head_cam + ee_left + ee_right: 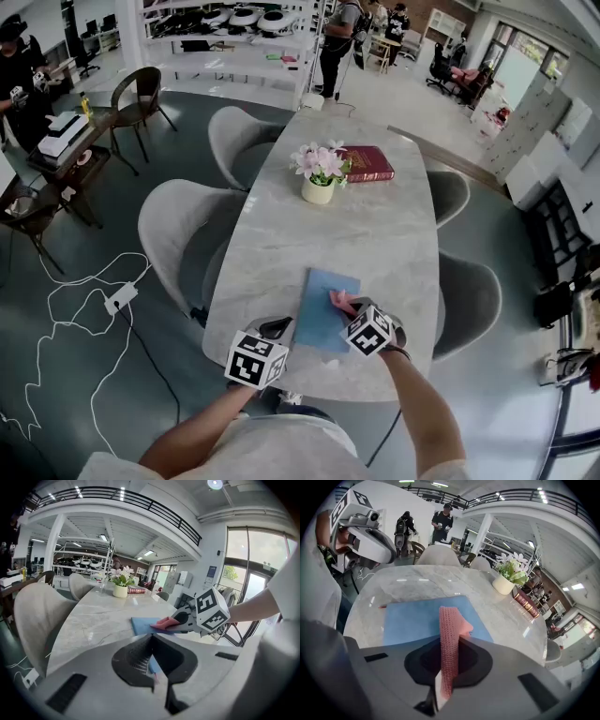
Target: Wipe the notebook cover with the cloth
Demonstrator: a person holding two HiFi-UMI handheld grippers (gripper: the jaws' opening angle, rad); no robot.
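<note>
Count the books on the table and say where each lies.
2. The blue notebook lies at the near end, beneath the cloth held by the right gripper; the red book is at the far end beside the flower pot. None looks hidden.

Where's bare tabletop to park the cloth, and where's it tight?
Free: bare marble tabletop between blue notebook and flower pot, and the strip right of the notebook. Crowded: near edge, where left gripper and right gripper sit at the notebook; far end, pot beside red book.
</note>
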